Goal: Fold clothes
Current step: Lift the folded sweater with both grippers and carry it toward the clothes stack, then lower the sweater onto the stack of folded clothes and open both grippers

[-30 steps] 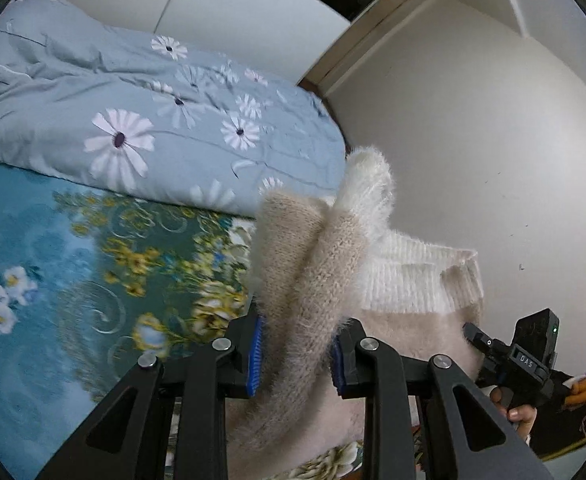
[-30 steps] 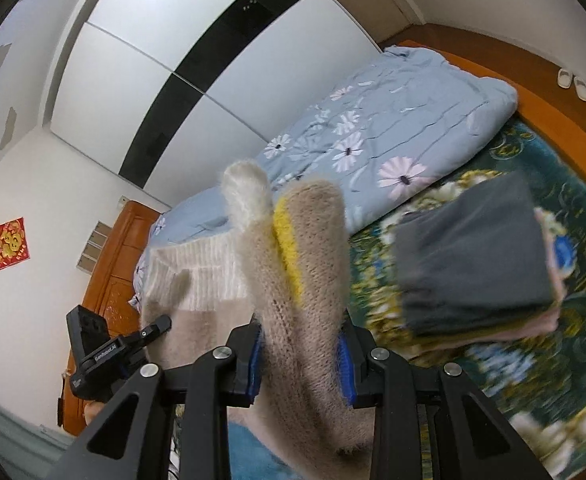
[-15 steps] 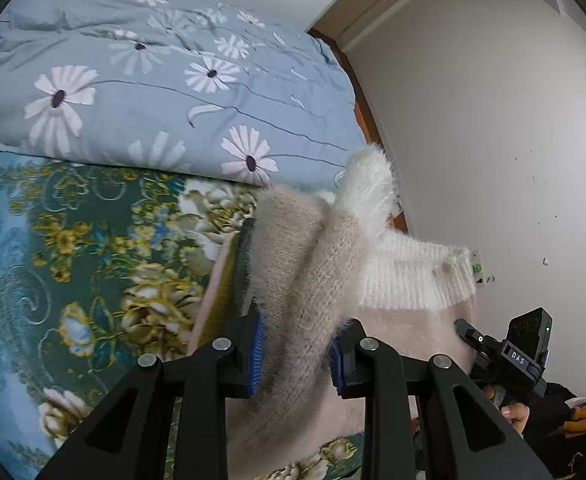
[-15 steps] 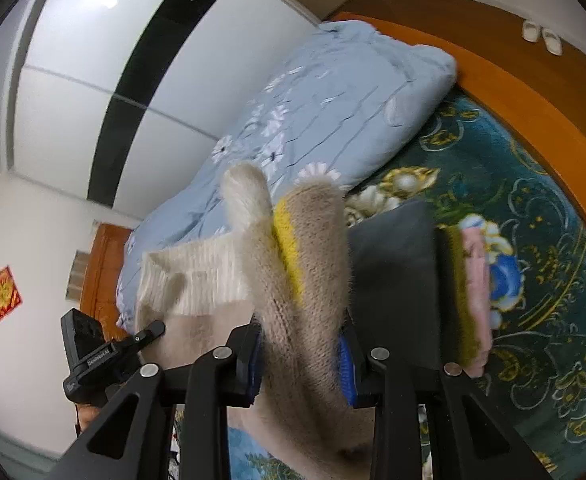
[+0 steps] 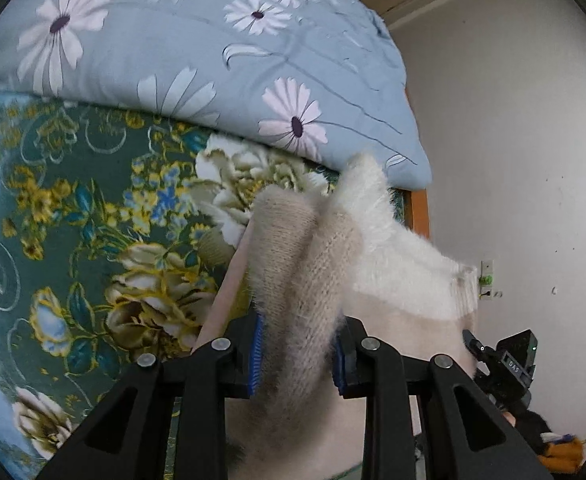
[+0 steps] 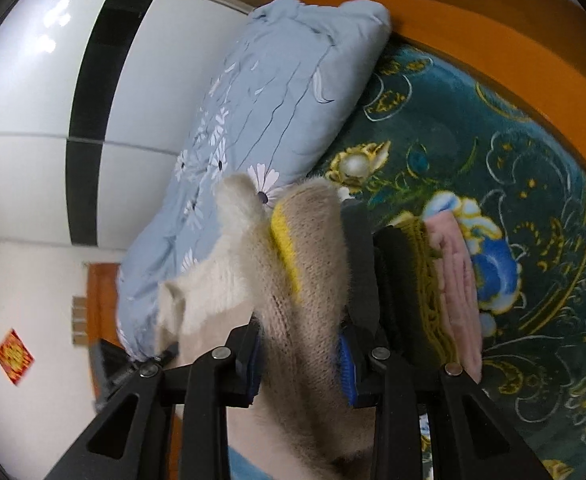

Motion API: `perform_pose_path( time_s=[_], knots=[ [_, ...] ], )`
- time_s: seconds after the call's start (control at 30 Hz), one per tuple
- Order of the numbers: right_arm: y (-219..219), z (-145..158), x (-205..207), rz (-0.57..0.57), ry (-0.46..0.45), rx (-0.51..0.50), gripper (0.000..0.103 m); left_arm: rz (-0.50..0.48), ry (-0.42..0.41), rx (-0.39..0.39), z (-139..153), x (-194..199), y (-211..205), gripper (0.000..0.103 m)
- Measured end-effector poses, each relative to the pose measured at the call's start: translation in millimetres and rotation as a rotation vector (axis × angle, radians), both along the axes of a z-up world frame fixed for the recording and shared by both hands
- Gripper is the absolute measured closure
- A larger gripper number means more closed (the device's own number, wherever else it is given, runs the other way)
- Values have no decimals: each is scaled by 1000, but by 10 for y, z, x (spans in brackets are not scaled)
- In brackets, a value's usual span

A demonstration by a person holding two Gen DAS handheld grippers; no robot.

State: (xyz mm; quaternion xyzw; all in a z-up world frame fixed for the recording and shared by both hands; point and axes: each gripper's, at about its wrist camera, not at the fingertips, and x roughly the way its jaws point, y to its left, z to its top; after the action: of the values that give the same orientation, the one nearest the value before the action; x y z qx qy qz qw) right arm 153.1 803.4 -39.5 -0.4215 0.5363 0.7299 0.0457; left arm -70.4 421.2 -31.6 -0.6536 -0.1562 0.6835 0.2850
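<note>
A fuzzy beige-and-cream knit sweater (image 5: 313, 264) is held up over the bed, pinched at two bunched folds. A fold is clamped between the blue pads of the left gripper (image 5: 296, 354), its jaws narrowed onto the knit; another fold, with a yellow stripe, is gripped the same way by the right gripper (image 6: 300, 364). The cream ribbed hem is stretched between them.

Just right of the sweater in the right wrist view, a stack of folded clothes (image 6: 425, 288) lies on the teal floral bedspread (image 6: 513, 168), dark grey uppermost and pink at the outer side. Beyond, a blue daisy-print duvet (image 5: 197, 60) is bunched along the far side. An orange wooden bed frame (image 6: 505, 56) bounds the right edge. On the left wall a red paper decoration (image 6: 13, 356) is seen, its writing blurred.
</note>
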Motion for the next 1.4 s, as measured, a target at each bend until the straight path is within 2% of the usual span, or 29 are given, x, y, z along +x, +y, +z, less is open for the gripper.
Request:
perform_pose_path(
  time_s=[0.1, 0.2, 0.33, 0.53, 0.67, 0.8, 0.97, 1.07, 1.13, 1.23, 1.27, 1.33, 1.4],
  knots=[
    [46, -107, -40, 1, -8, -10, 67, -11, -15, -19, -166, -35, 27, 73],
    [61, -167, -55, -8, -12, -15, 65, 23, -64, 4, -319, -79, 8, 73],
    [68, -215, -30, -32, -16, -26, 63, 25, -67, 7, -306, -85, 34, 72],
    [54, -89, 77, -28, -15, -29, 60, -24, -27, 19, -53, 42, 16, 72],
    [34, -23, 178, -19, -48, -12, 57, -54, -29, -2, -44, 173, -16, 72],
    [31, 126, 262, -45, -34, 2, 54, 29, -30, 3, 15, 133, -174, 71],
    [95, 495, 306, -75, -27, 108, 54, 45, 95, -1, 412, 97, -348, 69],
    [-132, 798, 241, -1, -6, 221, 53, -2, 176, 14, 639, 170, -249, 68],
    [-408, 886, 135, 85, 24, 244, 53, -69, 205, 17, 691, 278, -74, 68],
    [-811, 832, -60, 218, 10, 274, 53, -207, 274, -27, 669, 511, 258, 68],
    [-911, 773, -125, 251, -23, 326, 53, -239, 295, -56, 629, 574, 336, 68],
    [-932, 637, -166, 250, -100, 400, 56, -257, 282, -88, 500, 621, 413, 68],
    [-871, 447, -165, 243, -151, 397, 56, -262, 256, -97, 387, 635, 440, 68]
  ],
)
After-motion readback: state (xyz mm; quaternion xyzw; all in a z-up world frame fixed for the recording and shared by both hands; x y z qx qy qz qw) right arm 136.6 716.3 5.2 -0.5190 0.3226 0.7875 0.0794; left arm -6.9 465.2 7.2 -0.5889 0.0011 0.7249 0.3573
